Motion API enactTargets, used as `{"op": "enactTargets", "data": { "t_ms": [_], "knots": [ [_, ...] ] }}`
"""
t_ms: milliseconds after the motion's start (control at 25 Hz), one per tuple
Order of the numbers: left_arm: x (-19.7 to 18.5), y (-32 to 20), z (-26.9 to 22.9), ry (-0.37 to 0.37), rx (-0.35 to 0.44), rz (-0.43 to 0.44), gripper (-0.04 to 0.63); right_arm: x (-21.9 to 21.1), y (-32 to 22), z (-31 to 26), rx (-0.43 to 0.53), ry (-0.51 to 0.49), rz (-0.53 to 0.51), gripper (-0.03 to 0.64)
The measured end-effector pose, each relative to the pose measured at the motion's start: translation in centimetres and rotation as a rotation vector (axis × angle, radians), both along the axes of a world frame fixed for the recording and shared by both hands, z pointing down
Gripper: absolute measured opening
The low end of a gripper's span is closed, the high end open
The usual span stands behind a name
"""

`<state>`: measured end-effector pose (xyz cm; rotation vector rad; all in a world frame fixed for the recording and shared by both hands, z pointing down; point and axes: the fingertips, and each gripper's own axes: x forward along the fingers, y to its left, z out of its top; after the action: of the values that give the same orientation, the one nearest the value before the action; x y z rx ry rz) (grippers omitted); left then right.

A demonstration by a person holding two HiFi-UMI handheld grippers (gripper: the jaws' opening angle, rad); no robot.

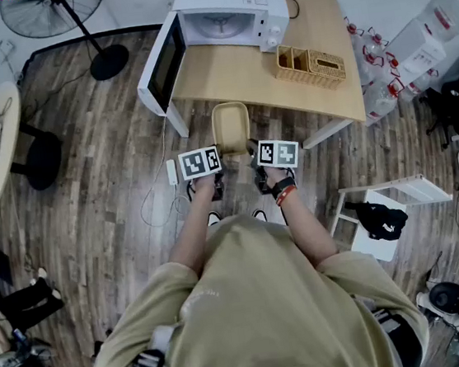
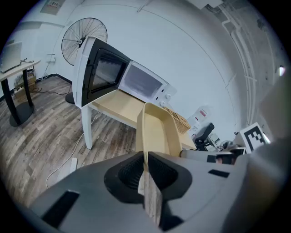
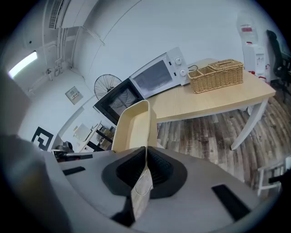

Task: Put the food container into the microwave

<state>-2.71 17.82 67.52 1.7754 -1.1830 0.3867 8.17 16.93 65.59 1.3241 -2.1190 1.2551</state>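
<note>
We hold the food container (image 1: 231,127) at the table's (image 1: 237,76) front edge, left gripper (image 2: 146,172) and right gripper (image 3: 145,172) each clamped on a thin side wall, so an uneven pull could tip it or knock the microwave's (image 1: 229,11) open door (image 1: 161,66).

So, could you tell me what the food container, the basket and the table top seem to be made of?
The food container: probably plastic, smooth matte beige, thin moulded walls. The basket: woven wicker, visible weave. The table top: pale wood or laminate, smooth, even tone; cannot tell which.
</note>
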Motion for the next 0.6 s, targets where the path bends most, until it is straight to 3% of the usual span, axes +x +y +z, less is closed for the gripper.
{"op": "enactTargets", "data": {
  "t_ms": [600],
  "knots": [
    [-7.1, 0.9, 0.4, 0.020, -0.001, 0.040, 0.048, -6.9, 1.2, 0.2, 0.017, -0.016, 0.087, 0.035]
  ]
}}
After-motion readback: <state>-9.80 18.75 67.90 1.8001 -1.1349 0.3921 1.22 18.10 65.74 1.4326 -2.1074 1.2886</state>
